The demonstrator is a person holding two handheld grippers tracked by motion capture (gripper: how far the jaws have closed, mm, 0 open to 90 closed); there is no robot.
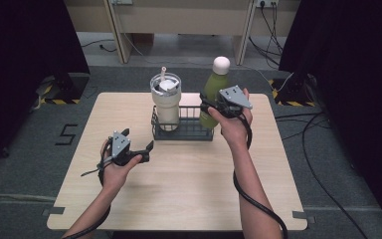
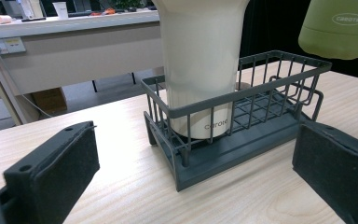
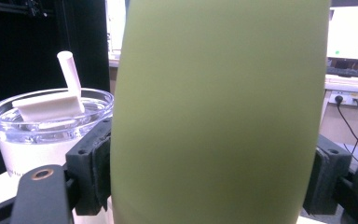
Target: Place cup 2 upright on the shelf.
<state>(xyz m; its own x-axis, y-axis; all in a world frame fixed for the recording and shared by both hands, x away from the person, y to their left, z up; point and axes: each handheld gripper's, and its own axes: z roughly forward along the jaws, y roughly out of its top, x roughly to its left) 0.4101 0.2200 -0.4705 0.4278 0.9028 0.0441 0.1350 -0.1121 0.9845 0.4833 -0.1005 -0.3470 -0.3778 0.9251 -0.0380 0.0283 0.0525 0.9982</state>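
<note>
A green bottle (image 1: pixel 212 88) with a white round cap is held upright in the air, its base above the right end of a dark wire basket (image 1: pixel 194 130). My right gripper (image 1: pixel 214 106) is shut on the bottle's body (image 3: pixel 219 112), one pad (image 3: pixel 100 163) on each side. A cream tumbler (image 1: pixel 166 99) with a clear lid and straw stands in the basket's left half (image 2: pixel 200 70). My left gripper (image 1: pixel 142 151) is open, low over the table in front-left of the basket (image 2: pixel 242 135), nothing between its pads (image 2: pixel 60 172).
The light wooden table (image 1: pixel 179 189) has free room in front of the basket and on both sides. Beyond its far edge stand desk legs, cables and dark curtains on the floor. A cable trails from each gripper along the person's forearms.
</note>
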